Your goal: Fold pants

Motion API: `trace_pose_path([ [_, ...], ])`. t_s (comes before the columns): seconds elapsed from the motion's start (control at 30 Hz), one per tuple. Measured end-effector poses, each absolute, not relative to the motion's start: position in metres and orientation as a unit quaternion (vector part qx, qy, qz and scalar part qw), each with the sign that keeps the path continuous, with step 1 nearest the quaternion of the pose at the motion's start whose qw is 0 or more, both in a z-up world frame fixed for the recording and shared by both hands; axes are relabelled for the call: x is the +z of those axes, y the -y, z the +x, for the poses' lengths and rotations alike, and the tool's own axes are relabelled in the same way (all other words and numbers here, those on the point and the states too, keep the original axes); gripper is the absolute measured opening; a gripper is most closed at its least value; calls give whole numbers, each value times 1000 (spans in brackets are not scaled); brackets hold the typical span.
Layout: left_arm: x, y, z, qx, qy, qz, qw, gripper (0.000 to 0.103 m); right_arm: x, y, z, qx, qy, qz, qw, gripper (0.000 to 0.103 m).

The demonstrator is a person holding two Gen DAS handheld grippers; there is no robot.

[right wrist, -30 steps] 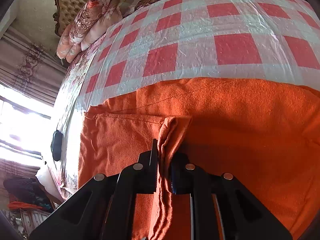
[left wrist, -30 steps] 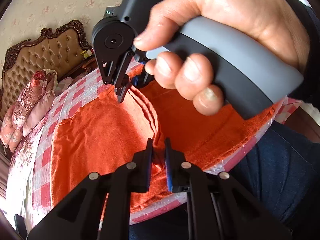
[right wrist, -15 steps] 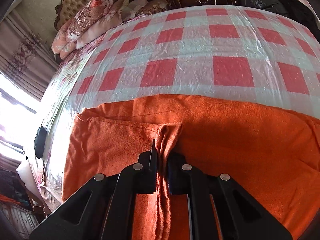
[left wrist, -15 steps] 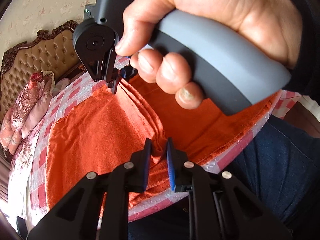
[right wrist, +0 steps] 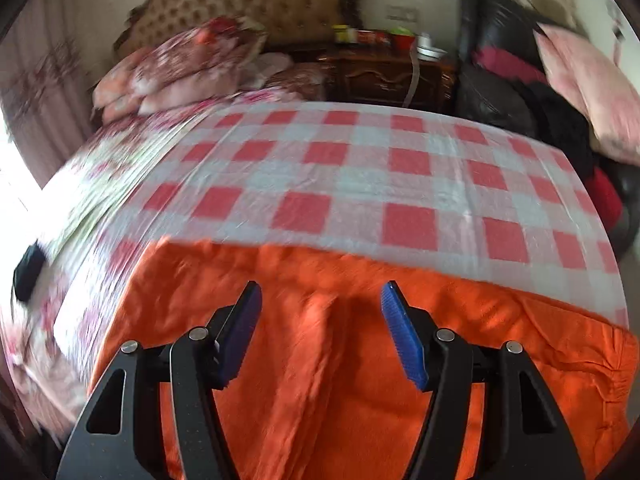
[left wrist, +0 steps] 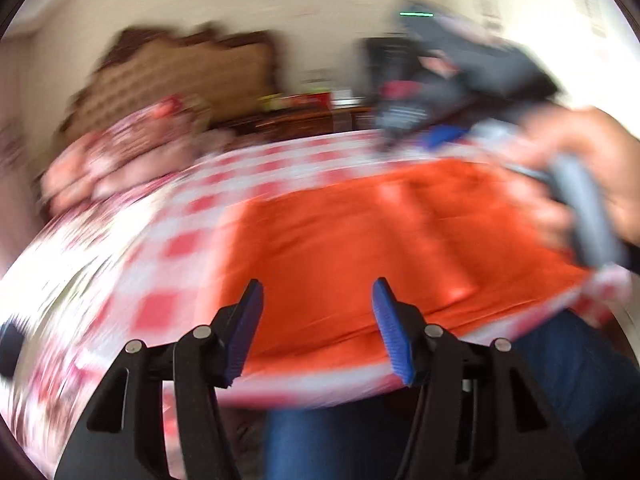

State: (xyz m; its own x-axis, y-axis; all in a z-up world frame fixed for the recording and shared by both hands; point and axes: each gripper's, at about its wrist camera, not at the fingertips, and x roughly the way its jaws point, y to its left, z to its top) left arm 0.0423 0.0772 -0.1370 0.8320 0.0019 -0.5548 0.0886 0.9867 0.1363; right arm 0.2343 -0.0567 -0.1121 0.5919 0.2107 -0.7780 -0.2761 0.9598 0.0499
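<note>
The orange pants (left wrist: 360, 236) (right wrist: 360, 344) lie flat on the red-and-white checked bed cover, near its front edge. My left gripper (left wrist: 318, 288) hangs above them, its jaws opening with nothing between the blue pads. My right gripper (right wrist: 320, 290) is above the pants too, its jaws opening and apart from the cloth; a soft ridge of fabric (right wrist: 320, 320) lies under the gap. In the blurred left wrist view the right gripper (left wrist: 436, 128) and the hand (left wrist: 592, 184) holding it appear at the upper right, above the far side of the pants.
The checked cover (right wrist: 360, 184) stretches away beyond the pants. Floral pillows (right wrist: 180, 68) and a tufted headboard (right wrist: 248, 0) stand at the back left, a dark wooden nightstand (right wrist: 384, 76) and piled bags and clothes (right wrist: 540, 92) at the back right. A person's jeans-clad legs (left wrist: 560, 360) are at the bed's front edge.
Both grippers let go of the pinched orange fabric and opened wide. Both rose and rolled, so the bed's far end and headboard came into view. The fabric ridges dropped flat.
</note>
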Motion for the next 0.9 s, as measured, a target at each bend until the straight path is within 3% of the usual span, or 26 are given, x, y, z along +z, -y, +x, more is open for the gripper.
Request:
trace_pose_path([
  [0.23, -156, -138, 33, 68, -327, 62, 941, 55, -154, -3, 191, 152, -437, -161, 872, 64],
  [0.5, -172, -133, 48, 49, -321, 108, 940, 52, -169, 1, 186, 139, -454, -169, 864, 79],
  [0.8, -181, -156, 62, 60, -329, 77, 939, 56, -172, 4, 184, 146, -456, -168, 862, 82],
  [0.9, -181, -163, 61, 61, -332, 64, 939, 61, -173, 4, 187, 143, -460, -167, 860, 85],
])
